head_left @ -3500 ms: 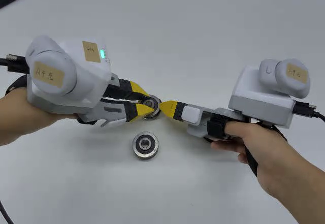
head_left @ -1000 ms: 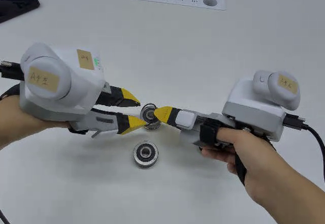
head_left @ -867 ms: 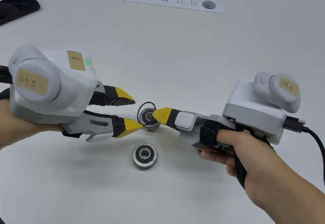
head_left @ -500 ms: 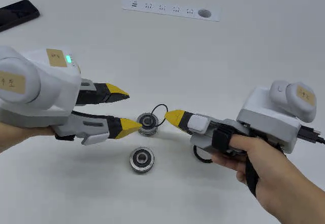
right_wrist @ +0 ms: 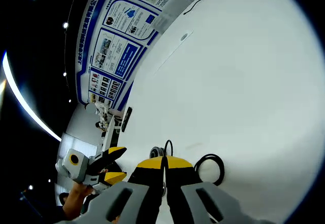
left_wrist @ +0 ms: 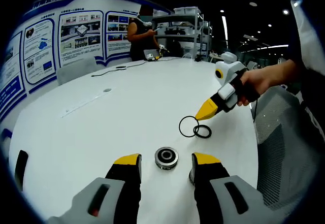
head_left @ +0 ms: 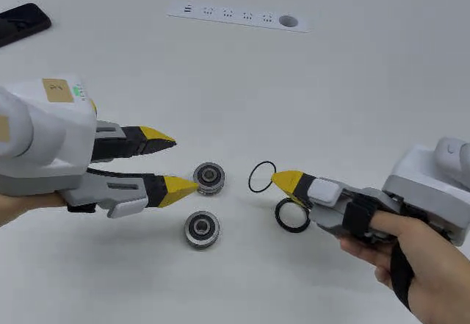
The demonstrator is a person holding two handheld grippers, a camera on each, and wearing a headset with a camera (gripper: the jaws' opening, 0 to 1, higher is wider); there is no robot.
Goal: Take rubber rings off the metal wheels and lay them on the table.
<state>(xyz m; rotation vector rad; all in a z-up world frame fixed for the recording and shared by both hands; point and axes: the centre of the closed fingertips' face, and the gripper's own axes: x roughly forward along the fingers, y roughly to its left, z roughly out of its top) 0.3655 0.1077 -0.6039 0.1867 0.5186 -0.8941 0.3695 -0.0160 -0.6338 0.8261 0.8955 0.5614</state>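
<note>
Rubber rings, two: thin ring pinched in right gripper, now off far wheel; thick ring flat on table, 5 o'clock. Wheels, two — near wheel at 6 o'clock. Left gripper agape, drawn back.

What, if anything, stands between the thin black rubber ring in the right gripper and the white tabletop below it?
Nothing visible. The thin black rubber ring, pinched by the right gripper, has bare white tabletop under it; a thicker black rubber ring lies beside it.
</note>
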